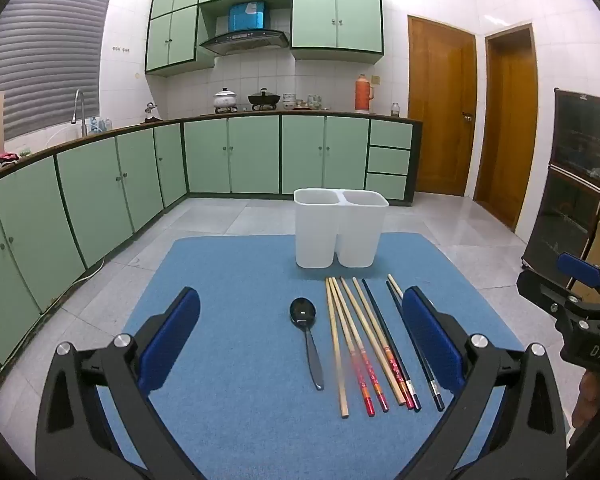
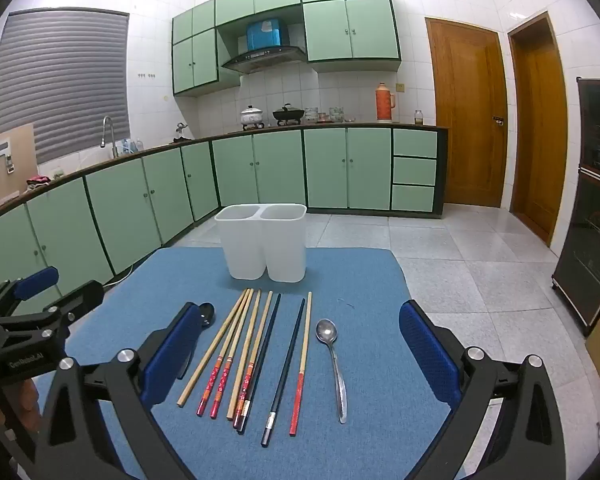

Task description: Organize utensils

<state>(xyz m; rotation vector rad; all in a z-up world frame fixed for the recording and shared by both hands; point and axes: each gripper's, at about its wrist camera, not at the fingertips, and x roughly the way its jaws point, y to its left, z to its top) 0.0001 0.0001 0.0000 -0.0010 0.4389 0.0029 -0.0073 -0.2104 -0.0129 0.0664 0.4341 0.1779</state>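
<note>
A white two-compartment holder stands at the far side of a blue mat. In front of it lie several chopsticks, wooden, red-patterned and black. A black spoon lies left of them, half hidden behind a finger in the right wrist view. A silver spoon lies right of them. My left gripper hangs open above the black spoon and chopsticks. My right gripper hangs open above the chopsticks and silver spoon. Neither holds anything.
Each gripper shows at the other view's edge: the right one, the left one. Green cabinets run along the left and back walls. Tiled floor lies beyond the mat, a dark cabinet at right.
</note>
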